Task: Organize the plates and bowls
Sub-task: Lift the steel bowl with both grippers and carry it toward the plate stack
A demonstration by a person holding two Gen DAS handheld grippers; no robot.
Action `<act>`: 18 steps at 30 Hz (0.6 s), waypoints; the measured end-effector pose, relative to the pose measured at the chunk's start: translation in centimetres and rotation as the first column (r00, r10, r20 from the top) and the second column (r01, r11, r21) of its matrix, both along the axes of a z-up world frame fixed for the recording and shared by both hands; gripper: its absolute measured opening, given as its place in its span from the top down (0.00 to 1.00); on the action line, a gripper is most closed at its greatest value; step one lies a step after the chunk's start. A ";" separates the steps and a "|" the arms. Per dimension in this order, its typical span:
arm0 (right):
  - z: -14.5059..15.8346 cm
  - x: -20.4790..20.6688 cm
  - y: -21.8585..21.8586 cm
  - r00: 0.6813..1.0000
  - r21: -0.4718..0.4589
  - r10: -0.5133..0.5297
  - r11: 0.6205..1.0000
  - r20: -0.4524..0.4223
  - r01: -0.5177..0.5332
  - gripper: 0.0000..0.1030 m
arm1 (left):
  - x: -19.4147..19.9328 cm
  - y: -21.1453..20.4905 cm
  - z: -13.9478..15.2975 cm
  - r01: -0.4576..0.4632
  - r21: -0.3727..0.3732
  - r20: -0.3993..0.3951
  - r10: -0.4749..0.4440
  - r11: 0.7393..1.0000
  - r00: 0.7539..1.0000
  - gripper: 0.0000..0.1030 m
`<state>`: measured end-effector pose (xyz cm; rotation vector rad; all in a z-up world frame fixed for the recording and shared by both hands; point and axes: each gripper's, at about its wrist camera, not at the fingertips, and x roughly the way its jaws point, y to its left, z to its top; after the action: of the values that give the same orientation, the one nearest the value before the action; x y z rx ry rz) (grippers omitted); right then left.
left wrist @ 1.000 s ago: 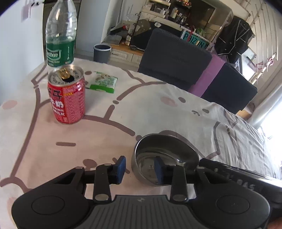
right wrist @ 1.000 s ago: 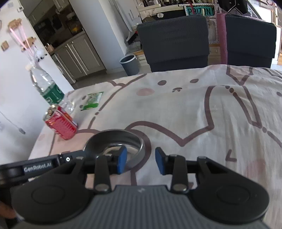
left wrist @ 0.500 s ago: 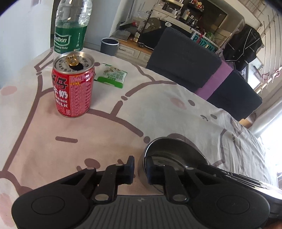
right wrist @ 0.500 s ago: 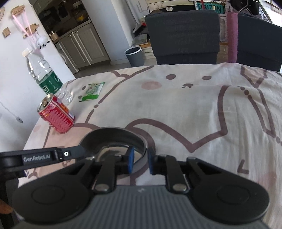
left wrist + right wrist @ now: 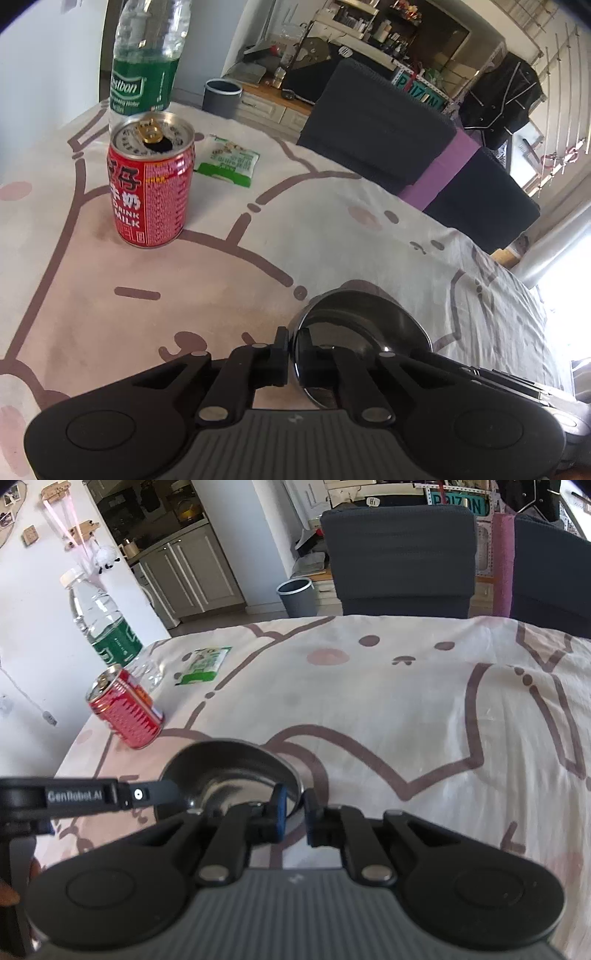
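Note:
A steel bowl (image 5: 369, 321) sits on the pink cartoon tablecloth (image 5: 332, 229), low in the left wrist view. My left gripper (image 5: 293, 343) is shut on the bowl's left rim, one pad outside and one inside. In the right wrist view the same bowl (image 5: 229, 768) lies low and left of centre. My right gripper (image 5: 295, 808) has its blue pads on either side of the bowl's right rim; its jaws are closing, with the rim pinched between them. The left gripper's body (image 5: 92, 795) reaches in from the left edge.
A red milk-drink can (image 5: 149, 184) stands at the left with a green-labelled water bottle (image 5: 144, 74) behind it. A green snack packet (image 5: 229, 164) lies beyond the can. Dark chairs (image 5: 373, 125) line the table's far edge.
Both pairs of jaws have closed from wide apart onto opposite sides of the bowl's rim. The hands have hardly shifted.

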<state>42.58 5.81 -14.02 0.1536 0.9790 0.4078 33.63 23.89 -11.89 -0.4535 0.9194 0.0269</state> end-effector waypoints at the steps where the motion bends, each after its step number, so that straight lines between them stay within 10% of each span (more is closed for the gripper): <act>1: 0.2 -0.3 -0.1 1.000 0.000 0.005 1.000 0.008 -0.005 0.90 | -0.3 0.0 0.2 0.003 -0.005 0.007 -0.003 1.000 1.000 0.96; 18: 9.1 -8.3 -6.3 0.985 0.054 0.016 0.998 0.172 -0.025 0.91 | -8.9 -4.9 8.3 0.052 -0.087 0.148 -0.038 0.995 0.988 0.96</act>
<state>34.24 -0.52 -4.93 0.1563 0.8009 0.4595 24.78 18.97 -3.59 -0.5118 0.7882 -0.0885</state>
